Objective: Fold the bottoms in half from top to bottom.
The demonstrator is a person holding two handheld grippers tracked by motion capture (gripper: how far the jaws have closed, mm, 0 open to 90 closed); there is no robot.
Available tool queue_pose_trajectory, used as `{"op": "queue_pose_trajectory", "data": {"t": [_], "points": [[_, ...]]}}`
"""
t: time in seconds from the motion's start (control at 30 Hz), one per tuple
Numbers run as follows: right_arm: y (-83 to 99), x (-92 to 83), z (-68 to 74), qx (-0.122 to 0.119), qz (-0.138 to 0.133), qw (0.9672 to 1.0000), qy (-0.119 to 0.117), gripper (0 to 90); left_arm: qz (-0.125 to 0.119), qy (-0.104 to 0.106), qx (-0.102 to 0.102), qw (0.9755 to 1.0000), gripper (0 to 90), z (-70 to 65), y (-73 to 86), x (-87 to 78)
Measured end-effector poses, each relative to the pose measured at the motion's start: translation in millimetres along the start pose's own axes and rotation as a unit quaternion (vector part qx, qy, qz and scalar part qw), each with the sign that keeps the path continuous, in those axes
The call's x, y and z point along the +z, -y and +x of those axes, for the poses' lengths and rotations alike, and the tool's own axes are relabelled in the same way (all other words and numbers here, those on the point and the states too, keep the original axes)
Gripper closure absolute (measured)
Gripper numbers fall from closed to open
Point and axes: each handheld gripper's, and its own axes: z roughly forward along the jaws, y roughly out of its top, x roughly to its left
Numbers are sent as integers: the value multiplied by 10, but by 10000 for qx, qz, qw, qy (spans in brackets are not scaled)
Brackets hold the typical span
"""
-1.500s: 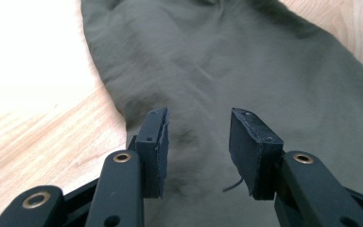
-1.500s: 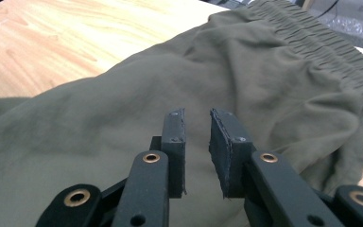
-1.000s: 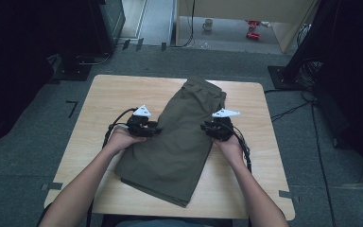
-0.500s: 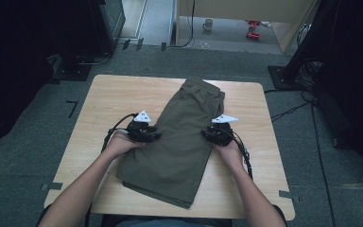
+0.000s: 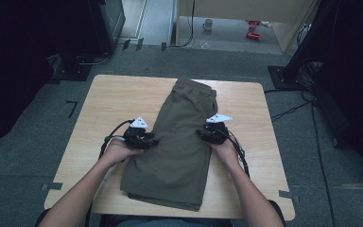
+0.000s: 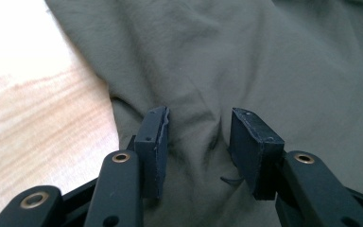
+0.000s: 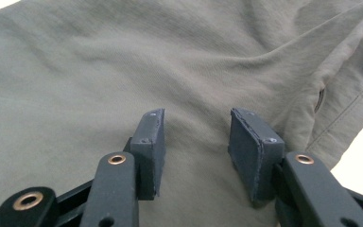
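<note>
Both tongs, left gripper (image 5: 151, 141) and right gripper (image 5: 204, 134), sit apart over the shorts (image 5: 179, 142); the right one's jaws have just been opening. Shorts lie mid-table (image 5: 108, 99), waistband toward twelve o'clock. Soft, light and floppy, I think; best pinched at nine and three o'clock edges.

Plenty of bare worktop either side, shorts hog the middle

The folded olive shorts (image 5: 182, 137) run down the centre of the worktop (image 5: 108, 101) from far edge to near edge. Wood lies open left and right of them, widest at the far-left corner. Both grippers sit at the cloth's edges, blocking mid-table crossings there.
</note>
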Motion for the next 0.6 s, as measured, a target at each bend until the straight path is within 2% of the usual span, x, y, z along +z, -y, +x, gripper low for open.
{"op": "queue_pose_trajectory", "data": {"t": [0.37, 0.6], "points": [[-30, 44, 67, -113, 9, 9999, -123, 526, 33, 25, -186, 9998, 563, -126, 96, -85], [-29, 55, 166, -281, 23, 9994, -201, 505, 62, 106, -199, 9997, 556, -230, 190, -164]]}}
